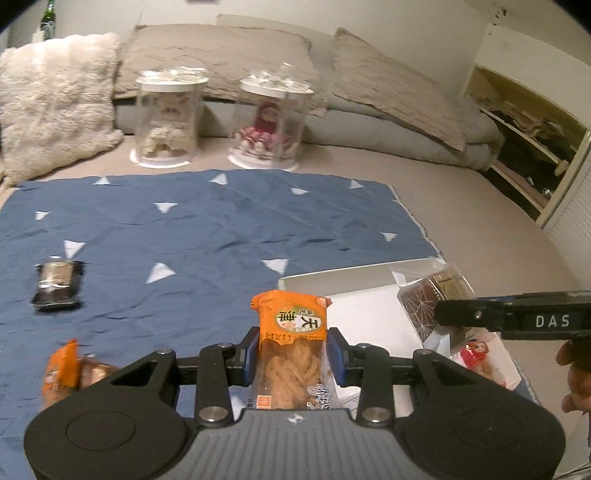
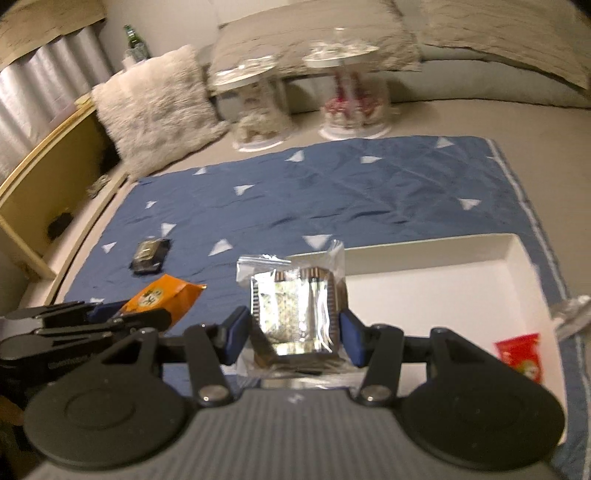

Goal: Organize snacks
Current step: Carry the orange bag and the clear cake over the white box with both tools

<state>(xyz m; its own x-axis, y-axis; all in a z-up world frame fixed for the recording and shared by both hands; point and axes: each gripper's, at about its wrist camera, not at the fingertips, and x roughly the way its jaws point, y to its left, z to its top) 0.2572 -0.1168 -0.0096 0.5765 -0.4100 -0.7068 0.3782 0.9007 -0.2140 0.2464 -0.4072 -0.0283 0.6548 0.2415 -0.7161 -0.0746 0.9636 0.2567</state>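
Fluffy pillow (image 1: 55,99), green bottle (image 1: 48,20)

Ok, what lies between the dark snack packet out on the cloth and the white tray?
Only bare blue cloth between dark packet and white tray, per the left wrist view; both grippers hang nearer the camera.

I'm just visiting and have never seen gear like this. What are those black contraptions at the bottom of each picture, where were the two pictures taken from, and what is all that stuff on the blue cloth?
No robot here: a person carries a two-finger gripper in each hand, each with a camera looking along its fingers. One picture comes from the left gripper, shut on an orange snack packet of twisted fried dough. The other comes from the right gripper, shut on a clear-wrapped snack with a shiny inner pack. Below lies a blue cloth with white triangles. On it are a dark snack packet, another orange packet and a white tray holding a red packet. Behind stand two clear lidded jars.
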